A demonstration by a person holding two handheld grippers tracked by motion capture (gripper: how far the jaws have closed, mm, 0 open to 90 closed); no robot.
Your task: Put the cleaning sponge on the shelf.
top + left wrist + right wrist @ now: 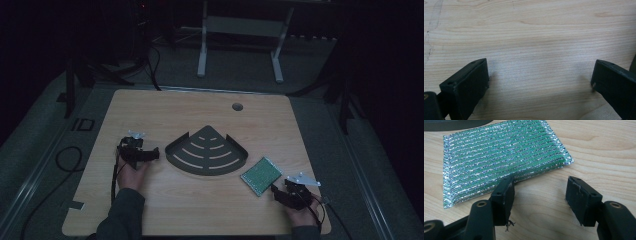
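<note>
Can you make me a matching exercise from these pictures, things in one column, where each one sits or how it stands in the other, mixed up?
Things:
1. shelf
2. scrubbing pad
3. left gripper
4. round hole

Places or states:
A. jaws open over bare wood
B. near the table's far edge
C. middle of the table, dark and fan-shaped
D. green and silver, just ahead of the right gripper

Pairs: 1-C, 2-D, 3-A, 4-B
</note>
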